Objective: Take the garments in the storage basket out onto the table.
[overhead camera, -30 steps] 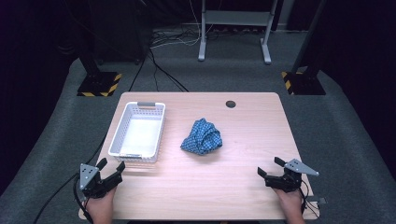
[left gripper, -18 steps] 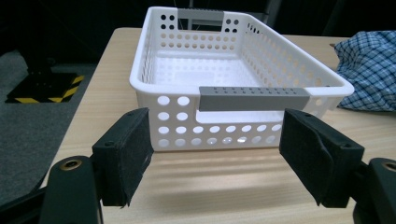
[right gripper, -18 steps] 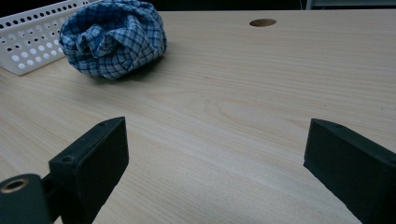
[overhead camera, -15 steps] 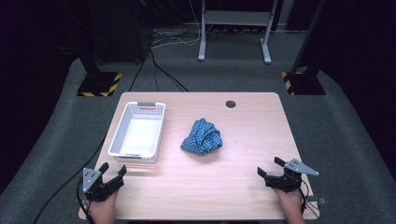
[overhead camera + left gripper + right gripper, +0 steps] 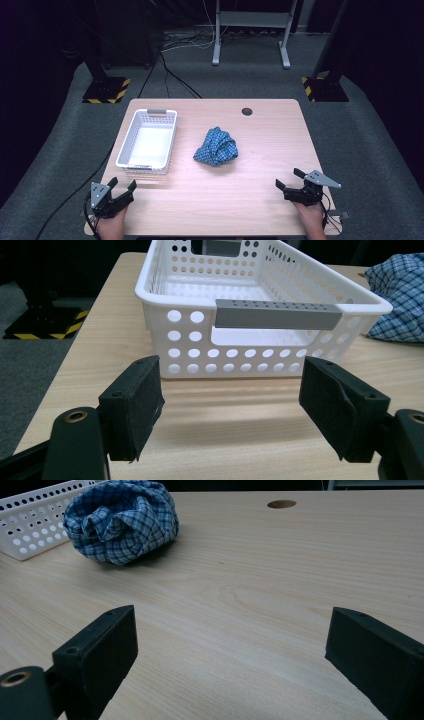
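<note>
Left gripper [image 5: 121, 189] resting at near left corner, jaws gaping wide, holding nothing, facing basket [image 5: 131, 151] end. Right gripper [image 5: 289, 179] sitting near right corner, also spread wide, empty, aiming at cloth [image 5: 216, 147] lying crumpled mid-table beside basket. Likely start pose.

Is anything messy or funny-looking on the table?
Only the blue checked cloth: it sits scrunched in a ball mid-table, beside the white basket, not in it. The basket stands upright and holds nothing. Both grippers, left and right, are open near the front edge.
</note>
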The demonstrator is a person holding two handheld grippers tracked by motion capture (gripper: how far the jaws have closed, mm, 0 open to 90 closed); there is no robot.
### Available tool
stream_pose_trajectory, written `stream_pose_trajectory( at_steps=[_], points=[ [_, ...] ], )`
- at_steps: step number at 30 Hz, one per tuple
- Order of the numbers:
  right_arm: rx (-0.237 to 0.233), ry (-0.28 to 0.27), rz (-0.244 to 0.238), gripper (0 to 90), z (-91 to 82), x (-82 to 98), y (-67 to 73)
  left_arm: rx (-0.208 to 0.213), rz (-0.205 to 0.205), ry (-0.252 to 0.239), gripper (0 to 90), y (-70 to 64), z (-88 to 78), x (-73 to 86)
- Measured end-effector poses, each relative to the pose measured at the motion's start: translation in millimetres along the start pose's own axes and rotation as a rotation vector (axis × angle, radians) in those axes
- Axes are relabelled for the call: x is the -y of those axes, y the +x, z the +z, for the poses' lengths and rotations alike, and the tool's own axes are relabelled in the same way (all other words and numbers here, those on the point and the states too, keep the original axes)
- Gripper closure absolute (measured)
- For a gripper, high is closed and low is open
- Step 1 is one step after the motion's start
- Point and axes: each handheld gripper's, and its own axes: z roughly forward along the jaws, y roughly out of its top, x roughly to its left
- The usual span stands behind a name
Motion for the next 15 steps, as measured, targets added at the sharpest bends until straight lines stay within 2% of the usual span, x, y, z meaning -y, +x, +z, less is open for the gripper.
stream_pose_trajectory(
  at_steps=[15],
  points=[
    [-0.006, -0.003, 0.005, 5.7, 0.3, -0.1, -0.8, -0.013, -0.009, 0.020, 21.4, -0.6, 2.6, 0.4]
  ],
)
